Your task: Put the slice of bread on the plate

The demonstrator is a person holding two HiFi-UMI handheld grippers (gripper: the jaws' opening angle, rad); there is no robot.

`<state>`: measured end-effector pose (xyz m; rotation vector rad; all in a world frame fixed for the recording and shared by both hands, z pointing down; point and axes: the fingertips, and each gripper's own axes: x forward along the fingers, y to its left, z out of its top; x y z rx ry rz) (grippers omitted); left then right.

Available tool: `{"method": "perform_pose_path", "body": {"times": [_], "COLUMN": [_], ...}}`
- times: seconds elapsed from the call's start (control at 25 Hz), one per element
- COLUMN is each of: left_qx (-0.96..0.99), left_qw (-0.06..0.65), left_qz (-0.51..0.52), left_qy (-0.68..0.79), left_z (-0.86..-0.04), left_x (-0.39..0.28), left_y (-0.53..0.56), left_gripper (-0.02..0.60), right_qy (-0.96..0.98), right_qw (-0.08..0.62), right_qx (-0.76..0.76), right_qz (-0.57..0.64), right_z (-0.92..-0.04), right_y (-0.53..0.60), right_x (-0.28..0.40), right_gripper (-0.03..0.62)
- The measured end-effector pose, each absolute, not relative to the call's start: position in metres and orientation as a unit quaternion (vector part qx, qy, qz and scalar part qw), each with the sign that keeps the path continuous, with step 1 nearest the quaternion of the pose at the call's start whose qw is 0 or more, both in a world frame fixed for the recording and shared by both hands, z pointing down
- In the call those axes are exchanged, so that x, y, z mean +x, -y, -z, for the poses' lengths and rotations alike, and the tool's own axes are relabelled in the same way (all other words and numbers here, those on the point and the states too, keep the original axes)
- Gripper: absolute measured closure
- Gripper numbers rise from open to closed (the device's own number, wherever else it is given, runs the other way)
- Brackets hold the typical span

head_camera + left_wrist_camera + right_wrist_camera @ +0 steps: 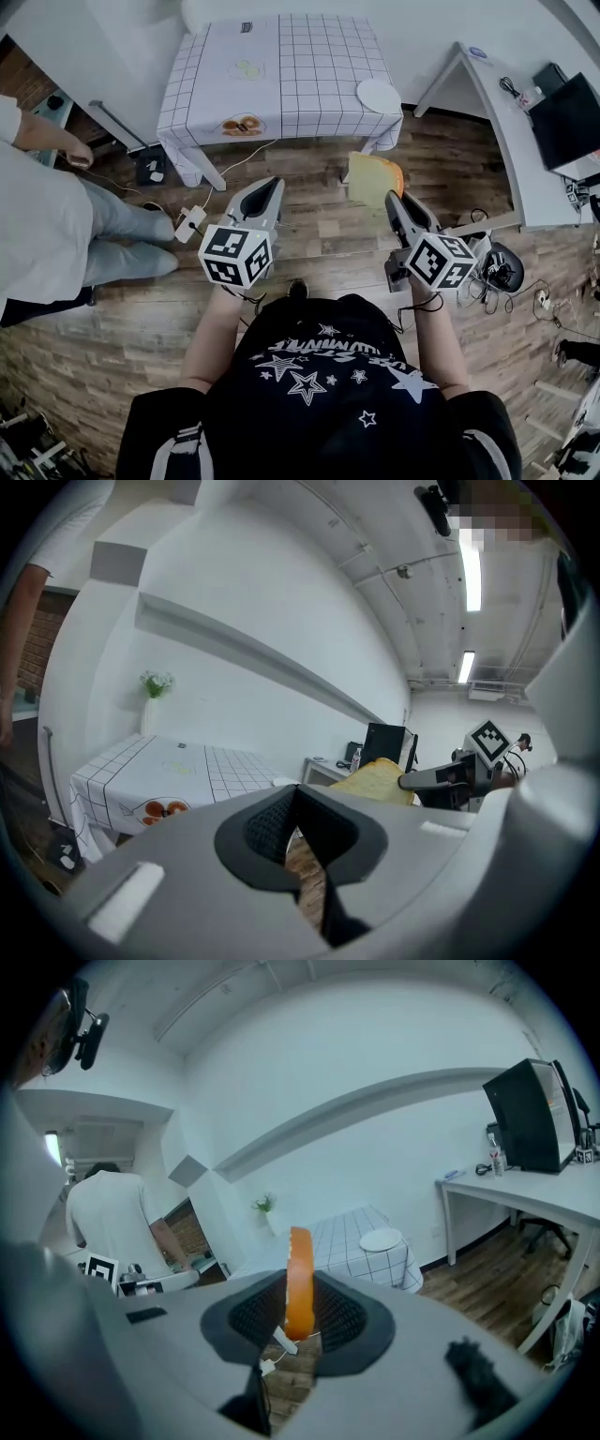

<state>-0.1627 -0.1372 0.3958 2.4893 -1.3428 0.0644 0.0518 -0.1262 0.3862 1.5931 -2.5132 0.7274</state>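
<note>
My right gripper [394,199] is shut on a slice of bread [373,178] and holds it above the wooden floor. In the right gripper view the bread [299,1279] stands on edge between the pads, orange crust toward the camera. The white plate [379,95] lies at the near right corner of the grid-cloth table [309,56], ahead of the bread; it also shows as a plate [381,1239] beyond the slice. My left gripper [270,187] is level with the right one, jaws together and empty. From the left gripper view the bread [380,778] shows at the right.
A person in a white shirt and jeans [56,234] sits at the left. A power strip [190,223] and cables lie on the floor by the table leg. A white desk [525,141] with a monitor [567,117] stands at the right. An orange-patterned item [243,125] lies on the table.
</note>
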Motion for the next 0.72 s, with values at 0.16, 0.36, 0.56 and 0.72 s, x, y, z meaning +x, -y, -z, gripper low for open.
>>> {"method": "perform_pose_path", "body": {"times": [0.16, 0.36, 0.56, 0.72], "left_qx": [0.871, 0.879, 0.877, 0.873], "left_qw": [0.163, 0.163, 0.166, 0.168], "left_qz": [-0.019, -0.02, -0.028, -0.035], "left_qy": [0.463, 0.448, 0.45, 0.457], "left_z": [-0.4, -0.401, -0.406, -0.41], "left_x": [-0.169, -0.161, -0.159, -0.159], "left_y": [0.147, 0.159, 0.174, 0.19], "left_gripper": [0.573, 0.572, 0.572, 0.573], "right_qy": [0.816, 0.806, 0.801, 0.81], "right_qw": [0.052, 0.052, 0.056, 0.061], "right_qx": [0.524, 0.541, 0.544, 0.528], "right_qz": [-0.24, -0.236, -0.244, -0.246], "right_z": [-0.392, -0.39, -0.4, -0.408], "right_y": [0.128, 0.137, 0.157, 0.182], "right_x": [0.048, 0.059, 0.064, 0.056], "right_gripper": [0.502, 0.502, 0.502, 0.502]}}
